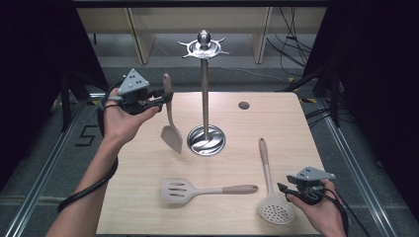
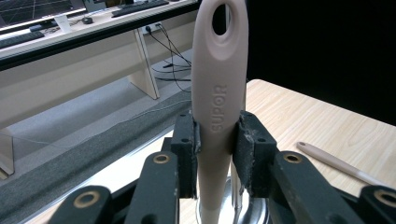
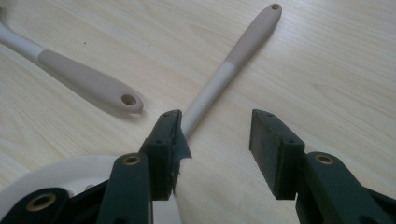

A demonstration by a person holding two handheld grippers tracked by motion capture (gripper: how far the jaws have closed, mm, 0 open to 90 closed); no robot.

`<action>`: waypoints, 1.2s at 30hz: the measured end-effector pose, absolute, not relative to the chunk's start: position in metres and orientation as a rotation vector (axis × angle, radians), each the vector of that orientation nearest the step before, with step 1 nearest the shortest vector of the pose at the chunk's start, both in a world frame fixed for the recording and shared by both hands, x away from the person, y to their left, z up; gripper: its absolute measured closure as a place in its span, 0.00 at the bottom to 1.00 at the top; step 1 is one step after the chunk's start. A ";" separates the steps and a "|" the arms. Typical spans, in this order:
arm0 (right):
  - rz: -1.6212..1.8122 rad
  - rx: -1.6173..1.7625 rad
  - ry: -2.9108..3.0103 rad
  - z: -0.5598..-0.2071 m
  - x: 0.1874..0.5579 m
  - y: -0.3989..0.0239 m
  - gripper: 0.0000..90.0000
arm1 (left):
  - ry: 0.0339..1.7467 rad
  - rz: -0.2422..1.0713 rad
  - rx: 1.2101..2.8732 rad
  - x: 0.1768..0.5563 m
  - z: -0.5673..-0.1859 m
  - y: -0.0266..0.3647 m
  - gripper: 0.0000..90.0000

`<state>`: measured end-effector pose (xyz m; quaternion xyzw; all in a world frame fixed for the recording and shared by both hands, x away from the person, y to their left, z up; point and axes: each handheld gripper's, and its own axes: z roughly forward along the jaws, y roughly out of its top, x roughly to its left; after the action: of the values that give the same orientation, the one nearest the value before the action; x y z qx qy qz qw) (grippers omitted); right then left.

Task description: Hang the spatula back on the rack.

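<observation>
My left gripper (image 1: 166, 97) is held up over the table's back left and is shut on the beige handle (image 2: 218, 93) of a solid spatula (image 1: 172, 138). The spatula hangs blade down, just left of the metal utensil stand (image 1: 204, 94), with the hole in its handle end uppermost. My right gripper (image 1: 283, 189) stands open low over the front right, with nothing between its pads (image 3: 164, 140). It is beside a perforated skimmer (image 1: 275, 211), whose handle (image 3: 233, 60) runs away past the left jaw. A slotted turner (image 1: 180, 190) lies flat at the front centre.
The stand has a round steel base (image 1: 206, 140) and a hooked crown (image 1: 204, 47) on top. The wooden table (image 1: 276, 123) has a small round hole (image 1: 243, 105) at the back right. Desks and cables lie beyond the far edge.
</observation>
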<state>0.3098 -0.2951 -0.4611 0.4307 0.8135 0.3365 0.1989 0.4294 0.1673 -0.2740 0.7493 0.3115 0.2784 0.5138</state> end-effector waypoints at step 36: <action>0.923 1.259 2.267 -0.459 0.308 -0.294 0.60 | 0.645 0.629 1.702 0.447 -0.255 0.153 0.78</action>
<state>0.3081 -0.2938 -0.4592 0.4487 0.8082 0.3289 0.1933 0.4468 0.1535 -0.2555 0.7256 0.2747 0.2681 0.5711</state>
